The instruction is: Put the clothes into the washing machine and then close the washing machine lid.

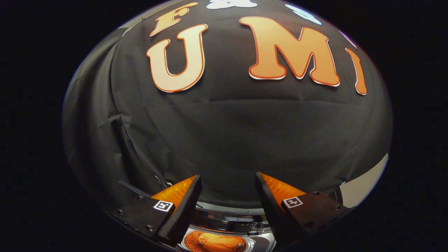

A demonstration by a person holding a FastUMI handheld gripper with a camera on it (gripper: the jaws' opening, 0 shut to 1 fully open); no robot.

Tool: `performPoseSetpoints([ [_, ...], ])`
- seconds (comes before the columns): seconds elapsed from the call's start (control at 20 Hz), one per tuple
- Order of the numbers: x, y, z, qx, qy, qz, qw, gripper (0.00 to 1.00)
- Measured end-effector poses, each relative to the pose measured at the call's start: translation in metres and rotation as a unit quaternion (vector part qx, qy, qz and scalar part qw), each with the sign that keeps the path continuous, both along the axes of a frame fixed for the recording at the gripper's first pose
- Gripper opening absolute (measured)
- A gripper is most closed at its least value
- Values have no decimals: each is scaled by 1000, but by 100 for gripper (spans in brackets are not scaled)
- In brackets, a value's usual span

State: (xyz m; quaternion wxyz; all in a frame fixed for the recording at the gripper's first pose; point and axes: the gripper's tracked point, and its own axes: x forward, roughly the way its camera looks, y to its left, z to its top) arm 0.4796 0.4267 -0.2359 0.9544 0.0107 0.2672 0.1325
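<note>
Two fingers of the tongs [228,182] stand wide apart, with nothing held between them. Each finger has a black ribbed pad on its inner face, an orange body, and a small square marker on its black mount. The left finger [182,201] and the right finger [274,199] both point at the black cloth wall [224,133].

Surroundings: the cloth wall hangs close ahead of the fingertips and covers nearly all of the scene beyond them. It shows creases and a vertical fold on the left. A pale panel [362,187] shows at the far right, beside the right finger mount. Nothing lies between the fingertips and the cloth.

Surface: no table can be made out. Below the tongs, between the bases of the fingers, sits the washer [227,218]. Its dark, glossy rim runs across the gap between the fingers.

Task item: the clothes [218,242] lie inside the round drum opening of the washer, near and below the tongs, between the finger bases. The clothes appear as an orange bundle against an orange-lit drum interior. A pale metallic ring edges the opening. The opening is uncovered. The lid cannot be identified with certainty.
</note>
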Motion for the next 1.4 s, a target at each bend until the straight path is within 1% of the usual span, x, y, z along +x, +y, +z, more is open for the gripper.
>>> performPoseSetpoints([
  [0.2,5,-2,-22,-11,26,-11,1000,98],
  [0.35,6,-4,-23,-20,23,-15,999,97],
  [0.45,7,-4,-25,-22,23,-16,999,98],
  [0.65,2,-6,-25,-29,20,-11,999,98],
  [1.1,8,-6,-20,-21,-22,-8,999,99],
  [1.4,8,-5,-21,-19,-38,-6,999,99],
])
